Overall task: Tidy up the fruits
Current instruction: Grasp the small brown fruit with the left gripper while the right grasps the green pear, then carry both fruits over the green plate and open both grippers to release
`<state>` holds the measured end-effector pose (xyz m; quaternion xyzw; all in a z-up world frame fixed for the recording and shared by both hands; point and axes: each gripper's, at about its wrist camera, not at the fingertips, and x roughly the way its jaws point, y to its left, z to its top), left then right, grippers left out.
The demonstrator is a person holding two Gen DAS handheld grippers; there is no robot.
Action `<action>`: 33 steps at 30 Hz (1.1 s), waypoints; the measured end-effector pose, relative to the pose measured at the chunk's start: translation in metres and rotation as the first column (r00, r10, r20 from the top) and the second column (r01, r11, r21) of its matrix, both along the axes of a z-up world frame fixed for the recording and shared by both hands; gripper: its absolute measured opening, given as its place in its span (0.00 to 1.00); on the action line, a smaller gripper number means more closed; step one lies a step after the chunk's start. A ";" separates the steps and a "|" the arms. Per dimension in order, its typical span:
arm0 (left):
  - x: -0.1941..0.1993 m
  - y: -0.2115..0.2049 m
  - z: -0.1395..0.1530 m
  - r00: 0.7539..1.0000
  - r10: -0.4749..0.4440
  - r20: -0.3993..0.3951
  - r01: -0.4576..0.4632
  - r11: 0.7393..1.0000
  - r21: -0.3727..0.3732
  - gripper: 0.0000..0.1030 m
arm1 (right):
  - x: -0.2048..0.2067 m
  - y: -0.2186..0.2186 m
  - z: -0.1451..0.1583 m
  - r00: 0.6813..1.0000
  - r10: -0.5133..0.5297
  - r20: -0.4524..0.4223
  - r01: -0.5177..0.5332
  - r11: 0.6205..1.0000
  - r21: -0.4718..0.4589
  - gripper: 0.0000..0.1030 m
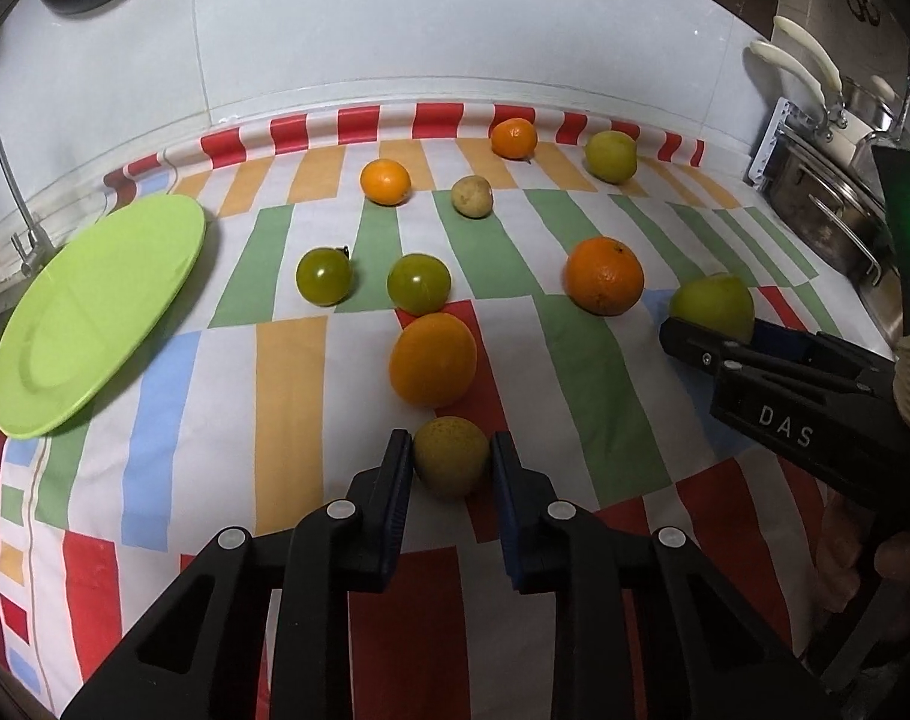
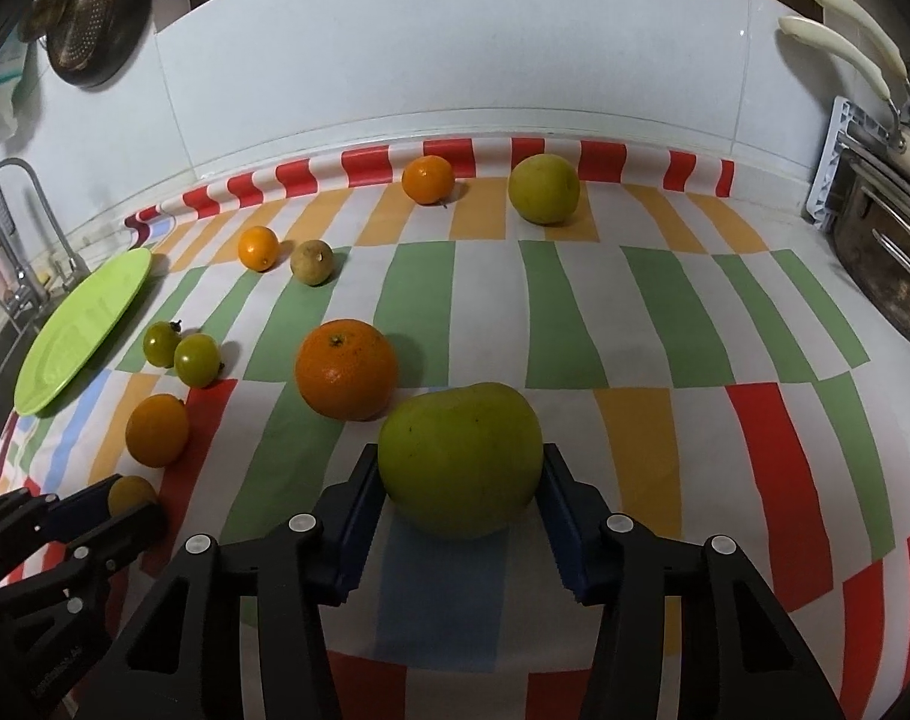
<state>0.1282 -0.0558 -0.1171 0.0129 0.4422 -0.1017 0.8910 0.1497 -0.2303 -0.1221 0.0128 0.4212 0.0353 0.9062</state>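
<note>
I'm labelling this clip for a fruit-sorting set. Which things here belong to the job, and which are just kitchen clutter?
Part of the job:
- left gripper closed around a small yellow-brown fruit
- right gripper closed around a large green fruit
- big orange
- two green tomatoes
- green plate

Just lying about:
- faucet
- hanging strainer
- steel pots

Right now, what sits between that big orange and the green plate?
In the left wrist view, two green tomatoes lie side by side between the big orange and the green plate.
</note>
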 end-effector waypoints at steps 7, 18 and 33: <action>-0.002 0.004 0.020 0.998 -0.034 0.055 0.035 0.999 -0.011 0.26 | -0.015 0.007 0.008 1.000 0.003 0.026 -0.004 1.000 0.015 0.49; -0.011 0.034 0.049 0.989 -0.084 0.119 0.089 0.995 -0.043 0.26 | -0.046 0.042 0.036 0.998 0.007 0.067 -0.009 1.000 0.030 0.49; -0.015 0.151 0.080 0.979 -0.020 0.205 0.024 1.000 -0.015 0.26 | -0.047 0.160 0.068 0.982 0.129 0.135 -0.135 0.990 0.034 0.49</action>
